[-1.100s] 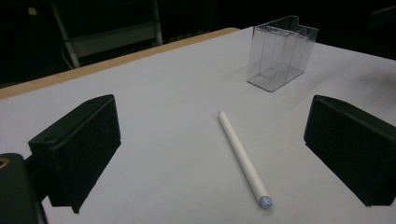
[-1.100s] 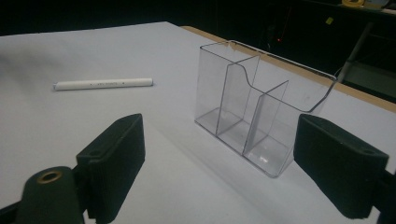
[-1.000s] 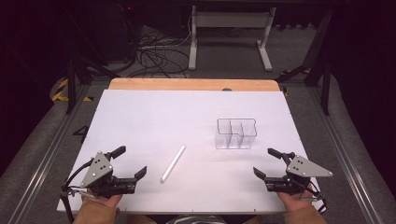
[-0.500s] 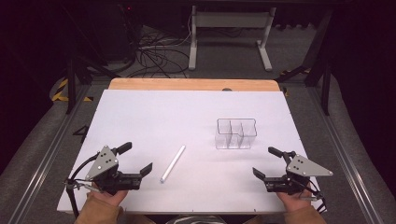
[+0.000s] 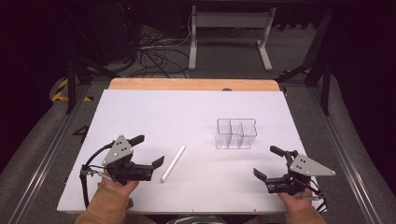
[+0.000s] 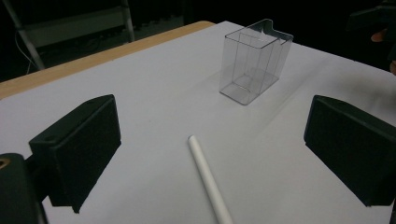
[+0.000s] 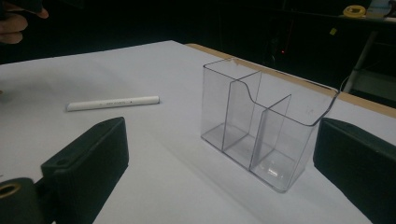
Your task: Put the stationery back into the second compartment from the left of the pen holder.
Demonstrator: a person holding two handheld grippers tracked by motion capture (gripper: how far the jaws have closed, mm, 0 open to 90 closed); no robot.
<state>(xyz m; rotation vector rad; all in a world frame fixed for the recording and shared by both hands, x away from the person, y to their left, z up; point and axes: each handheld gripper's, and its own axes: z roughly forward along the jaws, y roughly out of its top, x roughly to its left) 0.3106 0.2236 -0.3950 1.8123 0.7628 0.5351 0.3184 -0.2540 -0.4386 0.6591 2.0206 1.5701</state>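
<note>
The left hand-held gripper [image 5: 148, 153] hovers low over the white surface [image 5: 154, 112] with its jaws spread wide and nothing between them, the white pen [image 5: 173, 163] lying flat just ahead of its fingertips. In the left gripper view the pen [image 6: 209, 184] runs lengthwise up the gap between the two black jaws, its far tip pointing toward the clear plastic organizer [image 6: 254, 65] well beyond. The right hand-held gripper [image 5: 270, 163] rests near the front edge of the surface, jaws equally wide and empty, with the organizer [image 5: 236, 133] a short way ahead of it; in the right gripper view its three open-topped compartments [image 7: 261, 135] stand upright between the jaws.

The step in hand appears to be the pickup of the pen. Because the pen lies along the jaw line rather than across it, a good grasp would likely call for turning the left wrist so the jaws straddle the barrel, then lowering until the fingertips nearly meet the surface before closing near the pen's middle. A grip too near one end could let the round barrel swing or roll away. The right hand-held gripper seems well placed to steady the organizer should the pen go into it.
</note>
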